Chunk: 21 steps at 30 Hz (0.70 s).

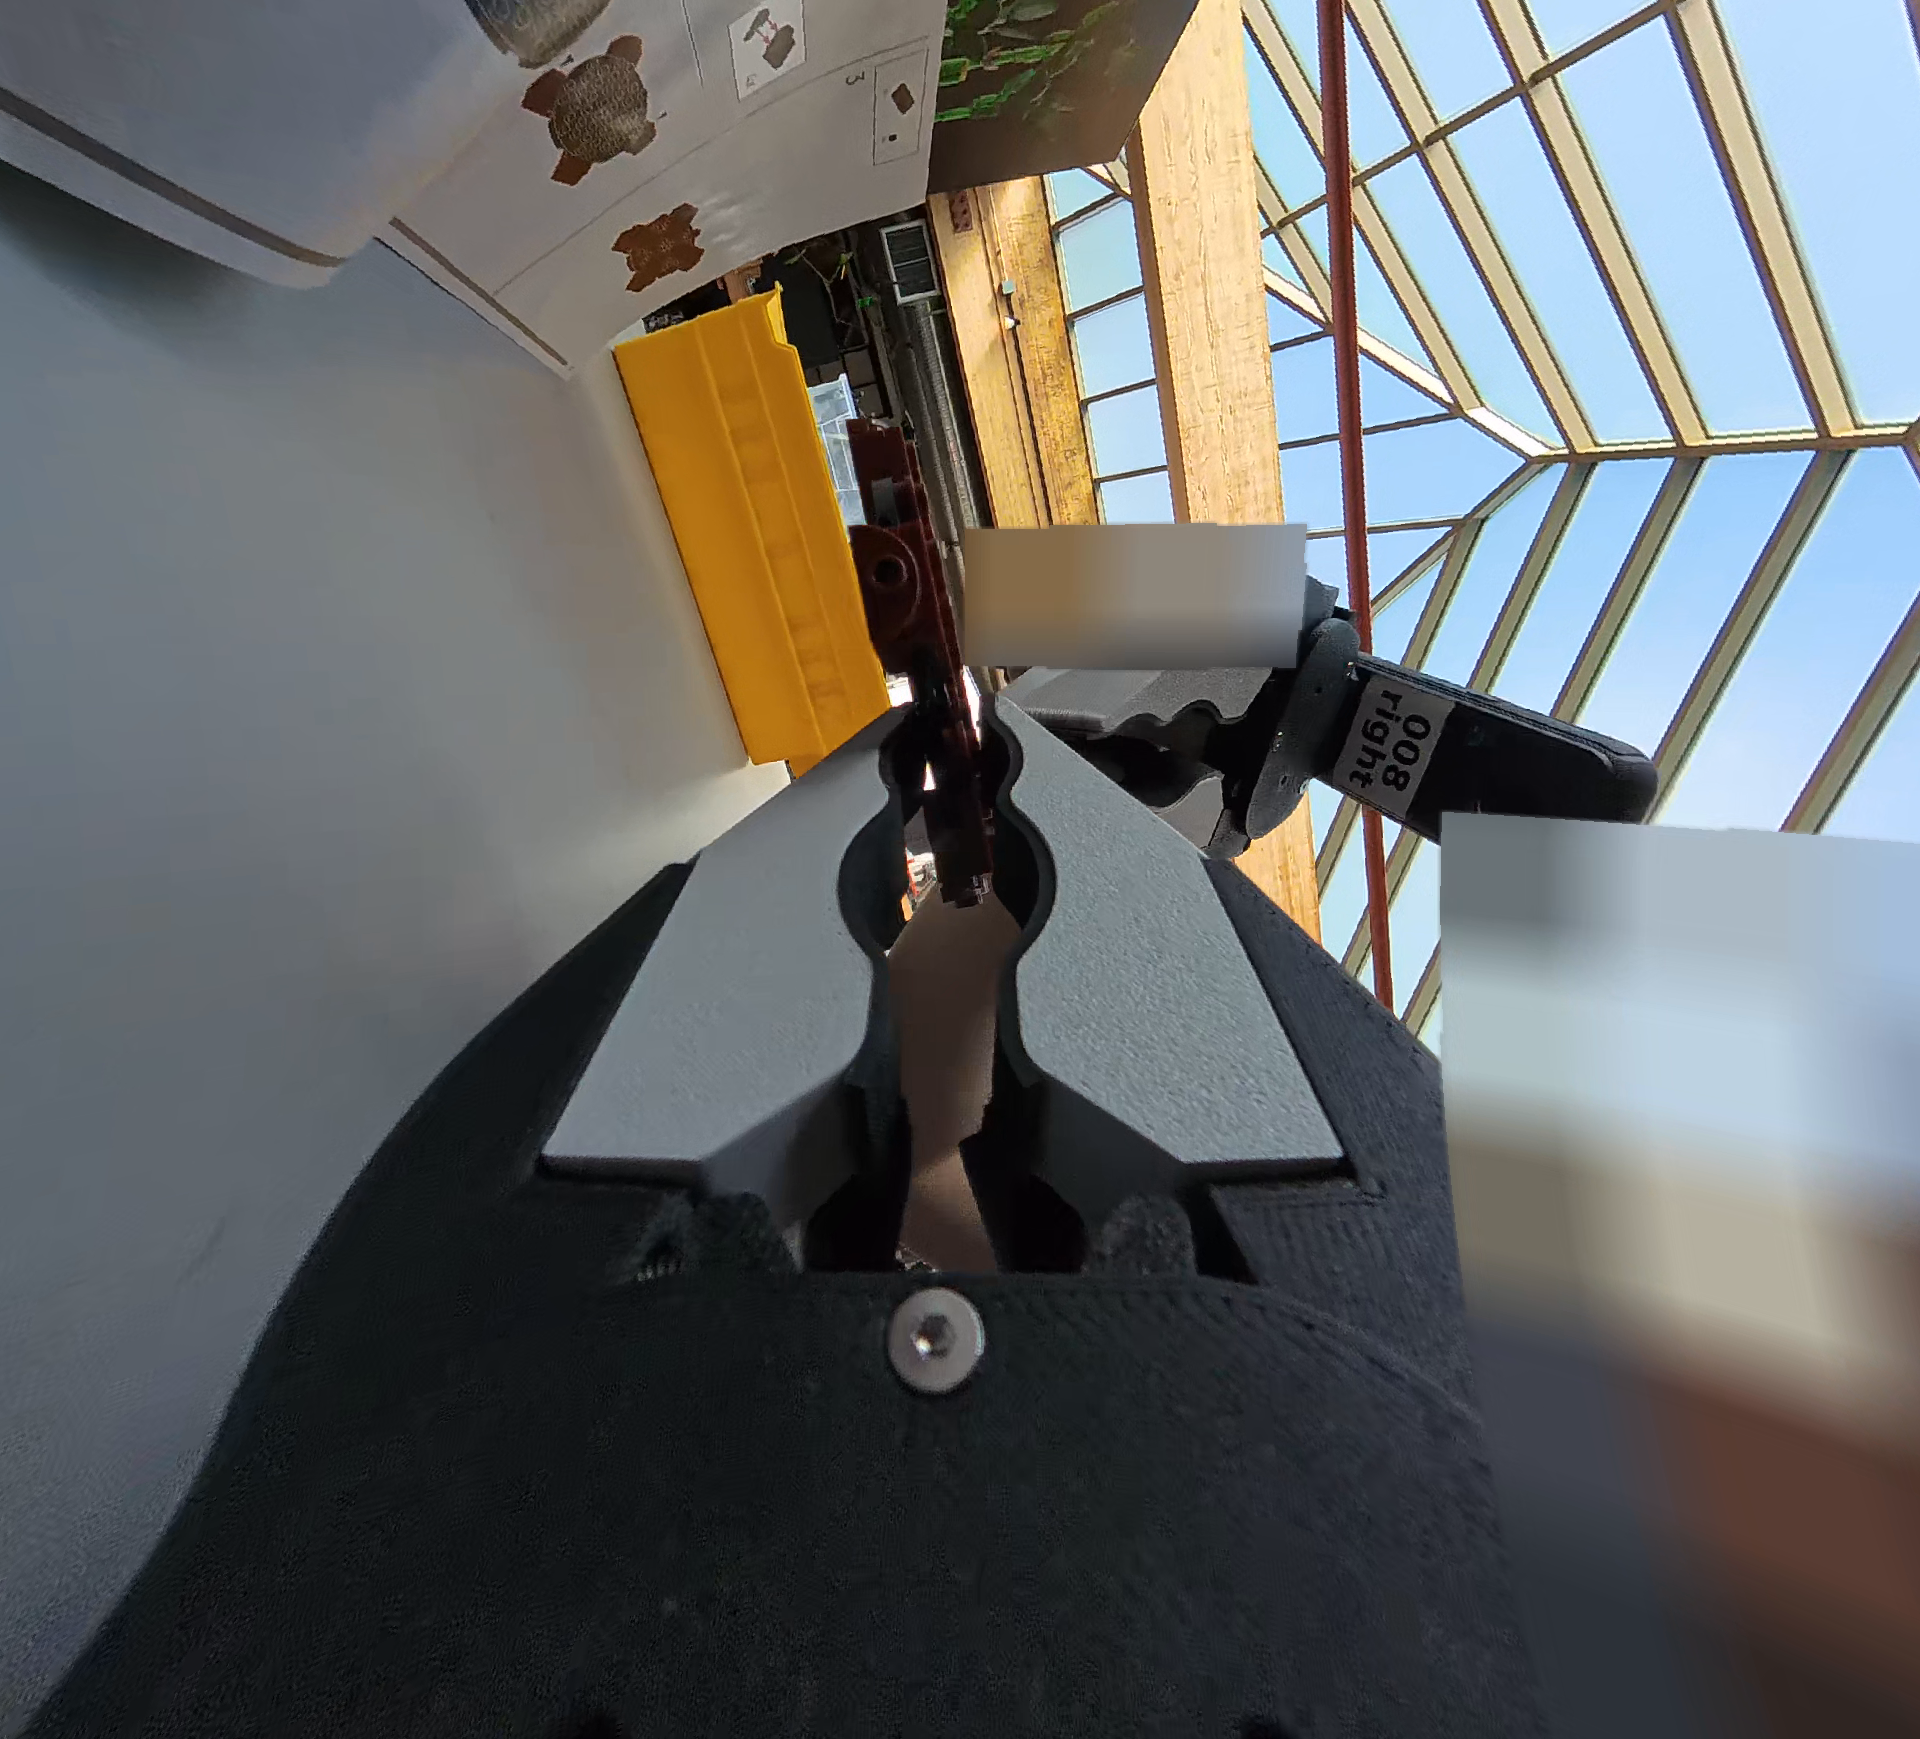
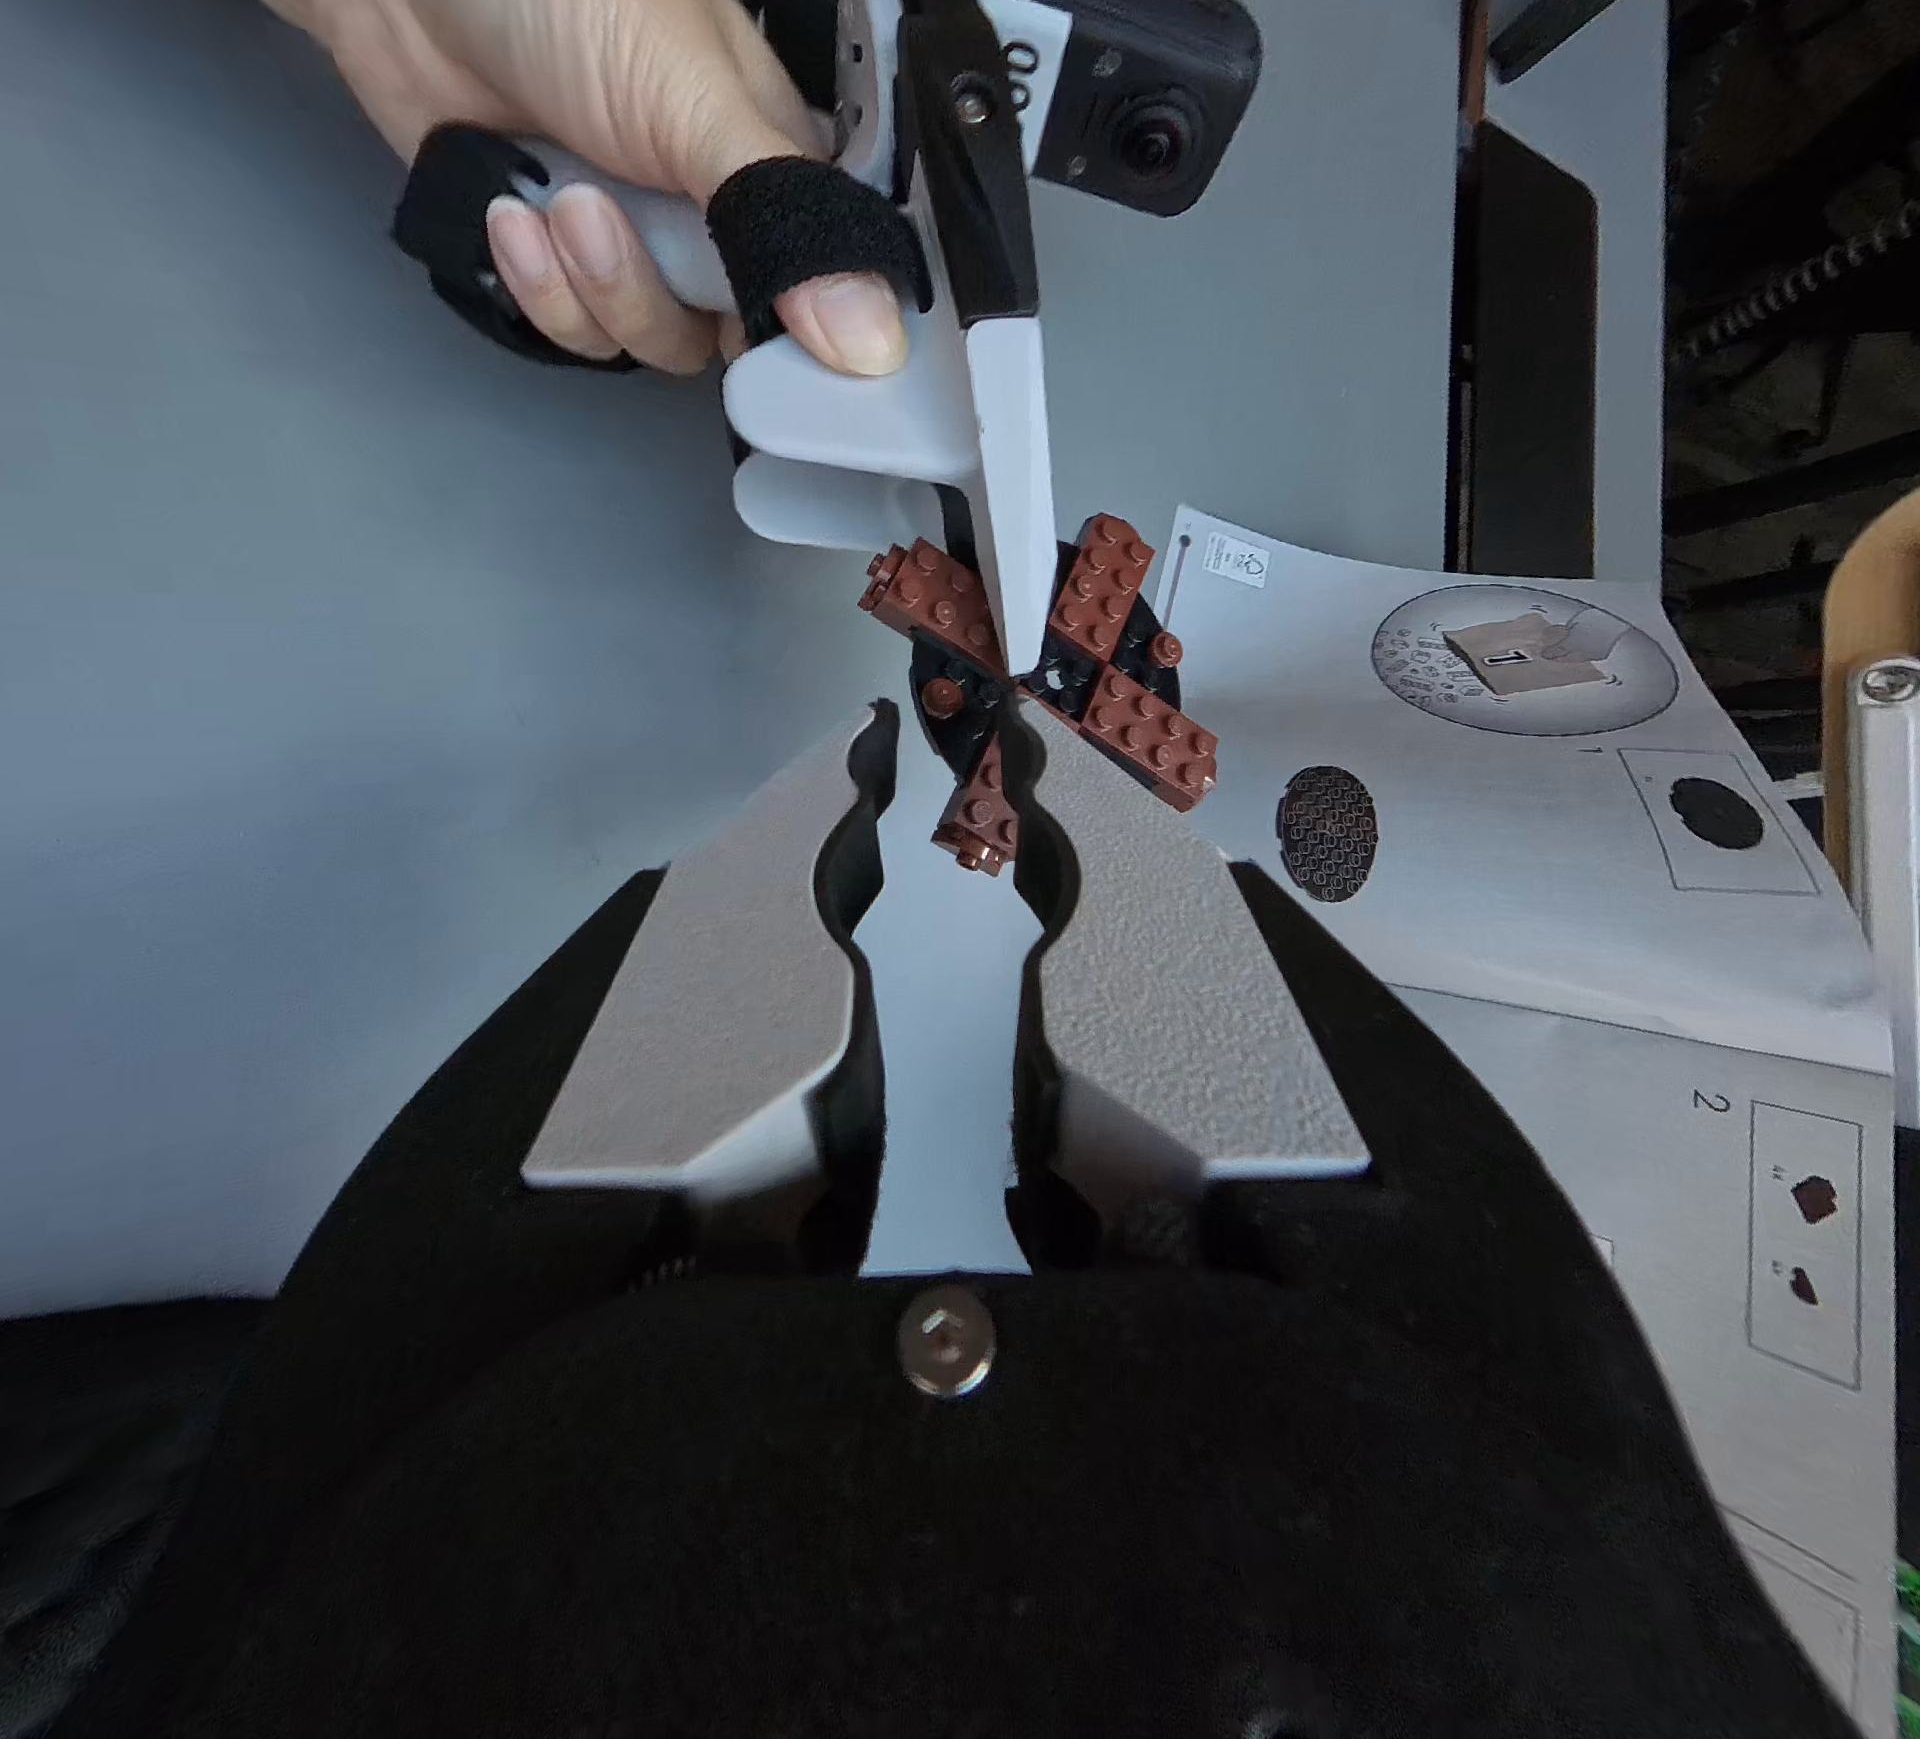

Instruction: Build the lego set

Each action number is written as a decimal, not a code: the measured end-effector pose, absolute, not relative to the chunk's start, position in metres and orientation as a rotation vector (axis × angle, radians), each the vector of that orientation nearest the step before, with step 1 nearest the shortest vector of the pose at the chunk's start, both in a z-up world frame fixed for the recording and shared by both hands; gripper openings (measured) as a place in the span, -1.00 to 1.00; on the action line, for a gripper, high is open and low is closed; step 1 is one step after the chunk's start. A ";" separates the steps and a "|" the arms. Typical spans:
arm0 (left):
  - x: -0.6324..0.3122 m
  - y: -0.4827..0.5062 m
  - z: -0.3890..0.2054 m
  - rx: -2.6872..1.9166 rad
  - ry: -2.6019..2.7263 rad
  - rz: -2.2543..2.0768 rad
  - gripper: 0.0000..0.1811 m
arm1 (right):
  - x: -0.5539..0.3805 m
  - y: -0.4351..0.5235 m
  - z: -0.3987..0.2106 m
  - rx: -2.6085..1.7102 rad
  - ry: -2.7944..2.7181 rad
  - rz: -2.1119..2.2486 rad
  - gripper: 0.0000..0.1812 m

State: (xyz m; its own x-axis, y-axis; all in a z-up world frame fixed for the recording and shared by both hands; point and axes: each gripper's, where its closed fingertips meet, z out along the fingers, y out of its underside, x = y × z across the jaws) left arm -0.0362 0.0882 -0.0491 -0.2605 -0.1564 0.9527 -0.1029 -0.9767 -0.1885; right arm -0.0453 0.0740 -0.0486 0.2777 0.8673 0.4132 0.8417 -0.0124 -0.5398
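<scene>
- My left claw (image 1: 948,759) is clamped on the lego build (image 1: 914,588), held up off the bench (image 1: 312,650) and seen edge-on in the left wrist view
- From the right wrist view the same lego build (image 2: 1049,681) shows its face: a black round plate with reddish-brown studded bricks fanning out from the middle like a cross
- The left claw (image 2: 1013,640) comes down onto it from above, its white fingers (image 2: 1013,484) pinching near the centre, my hand (image 2: 582,89) wrapped around its handle with black straps over the fingers
- My right claw (image 2: 951,744) stands parted, its tips either side of the lowest brown brick (whether they touch it I cannot tell)
- The instruction sheet (image 2: 1507,806) lies on the grey bench (image 2: 312,650) to the right, well apart from the build
- A yellow bin (image 1: 748,526) sits on the bench beyond the build, next to the instruction sheet (image 1: 727,79)
</scene>
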 end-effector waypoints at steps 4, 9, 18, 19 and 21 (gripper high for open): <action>-0.045 0.099 -0.030 -1.755 0.335 -2.421 -0.93 | -0.041 0.080 0.000 -1.781 -1.022 0.379 -0.79; -0.051 0.104 -0.011 -1.613 0.431 -2.263 -0.93 | -0.017 0.074 -0.010 -1.791 -0.325 1.018 -0.59; -0.044 0.091 -0.012 -1.592 0.540 -2.098 -0.92 | -0.044 0.074 -0.025 -1.721 -0.163 1.355 -0.59; -0.044 0.090 -0.011 -1.578 0.545 -2.100 -0.92 | -0.043 0.076 -0.026 -1.722 -0.147 1.333 -0.58; -0.046 0.087 -0.003 -1.510 0.555 -2.106 -0.93 | -0.042 0.078 -0.028 -1.705 -0.126 1.334 -0.58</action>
